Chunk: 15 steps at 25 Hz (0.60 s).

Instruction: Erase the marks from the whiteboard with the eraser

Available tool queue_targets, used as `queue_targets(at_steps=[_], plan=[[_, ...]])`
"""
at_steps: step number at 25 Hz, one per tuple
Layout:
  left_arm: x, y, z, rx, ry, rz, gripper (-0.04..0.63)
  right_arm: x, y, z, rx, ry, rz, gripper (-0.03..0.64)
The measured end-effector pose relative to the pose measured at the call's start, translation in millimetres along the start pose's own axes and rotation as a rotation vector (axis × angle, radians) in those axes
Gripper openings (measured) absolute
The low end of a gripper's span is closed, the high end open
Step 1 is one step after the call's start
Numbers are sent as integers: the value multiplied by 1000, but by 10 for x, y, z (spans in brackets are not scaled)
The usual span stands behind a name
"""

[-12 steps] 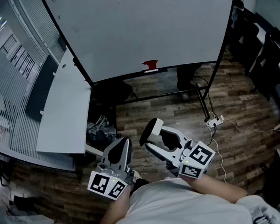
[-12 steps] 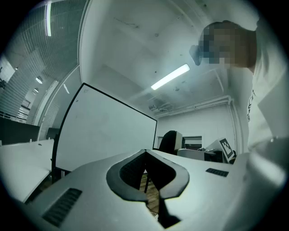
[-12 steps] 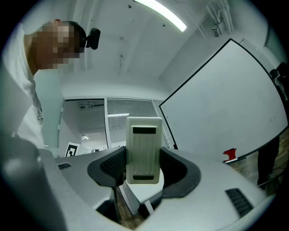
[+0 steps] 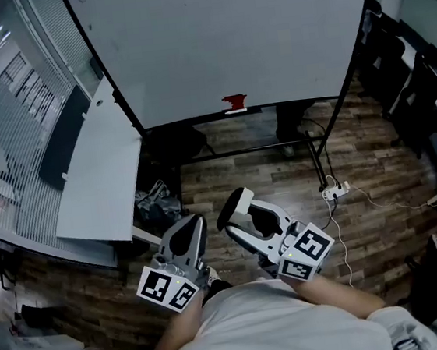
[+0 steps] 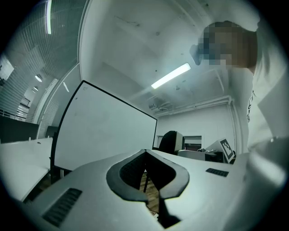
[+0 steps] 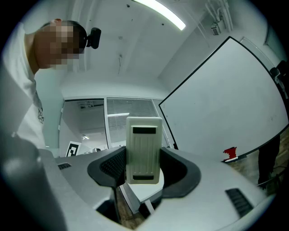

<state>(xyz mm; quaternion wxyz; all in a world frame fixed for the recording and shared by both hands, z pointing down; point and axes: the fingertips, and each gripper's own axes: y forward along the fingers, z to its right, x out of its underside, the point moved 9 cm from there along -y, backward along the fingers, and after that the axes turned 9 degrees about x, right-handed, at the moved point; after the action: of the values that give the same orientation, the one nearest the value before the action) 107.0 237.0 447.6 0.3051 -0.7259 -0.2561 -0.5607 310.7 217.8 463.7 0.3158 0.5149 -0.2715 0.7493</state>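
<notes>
Clamping eraser (image 6: pixel 143 149), apparently: right tongs (image 6: pixel 144 163).

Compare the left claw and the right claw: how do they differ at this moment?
The left claw is shut with nothing in it; the right claw is clamped on the eraser. The left claw's jaws meet at their tips, while the right claw's jaws stand apart on either side of the eraser. Both are held low in front of the person, well short of the whiteboard.

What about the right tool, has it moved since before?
No. The right tool sits at the same spot relative to the white power strip.
</notes>
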Motion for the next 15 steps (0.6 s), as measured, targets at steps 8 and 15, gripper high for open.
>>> queue_targets(at_steps=[8, 15], plan=[[-44, -31, -175, 18, -8, -44, 6, -26, 134, -33, -37, -7, 21, 241], [-162, -171, -555, 11, -4, -25, 6, 70, 502, -93, -36, -5, -3, 242]])
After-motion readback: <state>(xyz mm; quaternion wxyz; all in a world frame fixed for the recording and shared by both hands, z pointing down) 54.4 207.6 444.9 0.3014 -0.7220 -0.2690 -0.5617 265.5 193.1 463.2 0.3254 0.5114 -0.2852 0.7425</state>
